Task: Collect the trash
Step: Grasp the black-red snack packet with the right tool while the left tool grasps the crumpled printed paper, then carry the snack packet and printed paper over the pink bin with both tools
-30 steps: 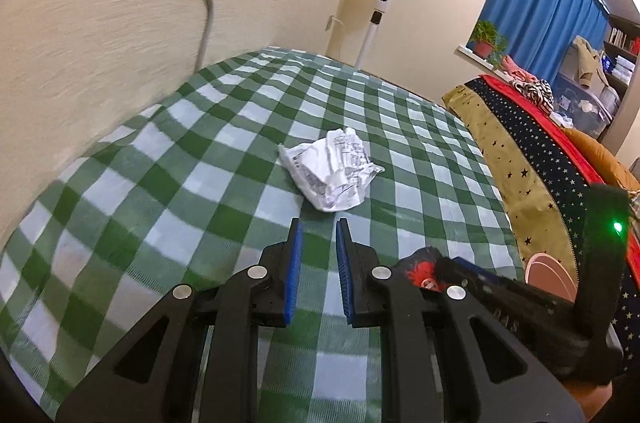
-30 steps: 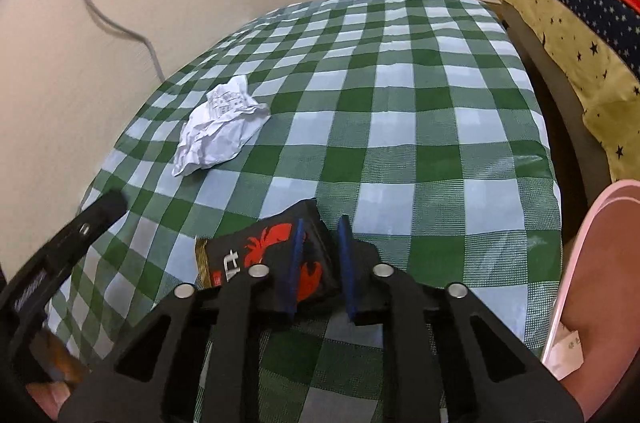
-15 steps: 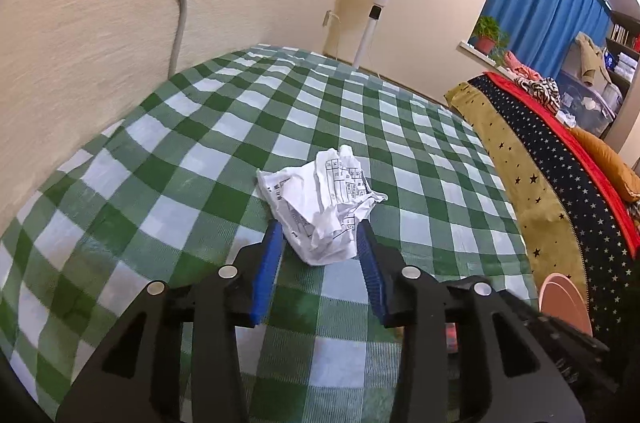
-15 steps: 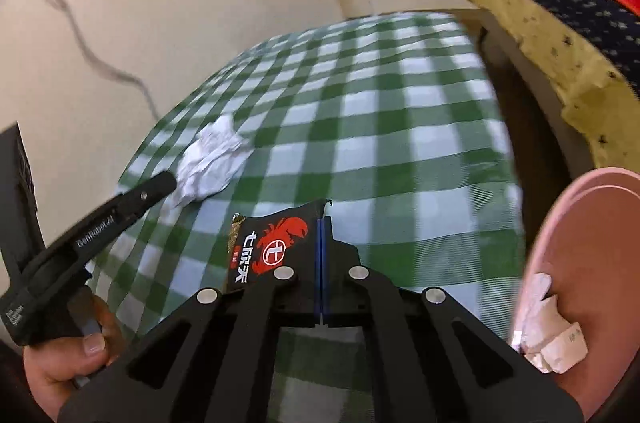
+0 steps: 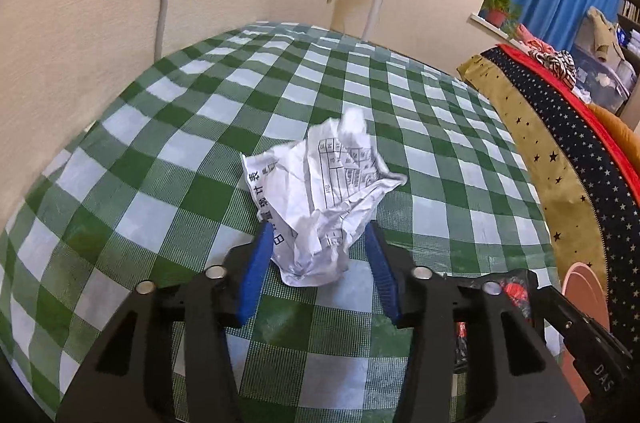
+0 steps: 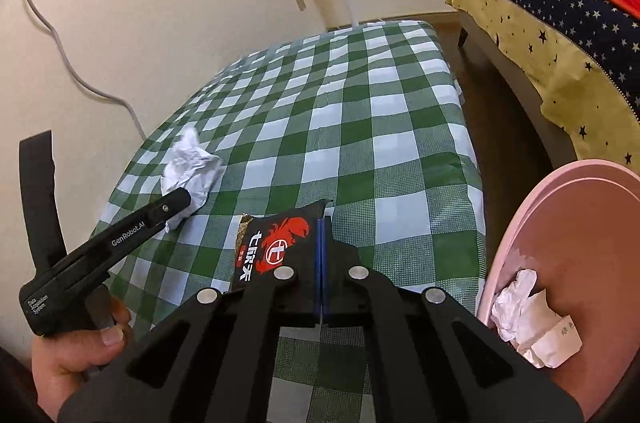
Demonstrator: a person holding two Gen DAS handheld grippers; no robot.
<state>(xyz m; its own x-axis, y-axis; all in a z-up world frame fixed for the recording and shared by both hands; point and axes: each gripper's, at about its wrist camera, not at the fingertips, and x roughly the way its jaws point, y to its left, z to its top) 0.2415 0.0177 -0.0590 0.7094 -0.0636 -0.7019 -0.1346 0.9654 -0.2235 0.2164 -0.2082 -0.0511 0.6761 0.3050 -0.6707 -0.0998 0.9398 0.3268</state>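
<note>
paper wad (image 5: 320,207): crumpled, on green-check table (image 5: 168,159), centre of left view
left tongs (image 5: 318,255): wide open, pads straddling wad
snack wrapper (image 6: 276,243): black/red, pinched in right tongs (image 6: 322,255), closed tight
pink bin (image 6: 580,263): 3 o'clock, paper scraps (image 6: 532,319) inside

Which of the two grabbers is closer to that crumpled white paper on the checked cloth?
Left. The left gripper straddles the crumpled paper; the right gripper is off to its side, pinching a black wrapper.

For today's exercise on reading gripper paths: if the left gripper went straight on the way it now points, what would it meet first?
The crumpled paper. It already sits between the open fingers of the left gripper, resting on the green checked tablecloth. Going straight on would likely push the paper deeper between the fingers; beyond it lies only cloth.
</note>
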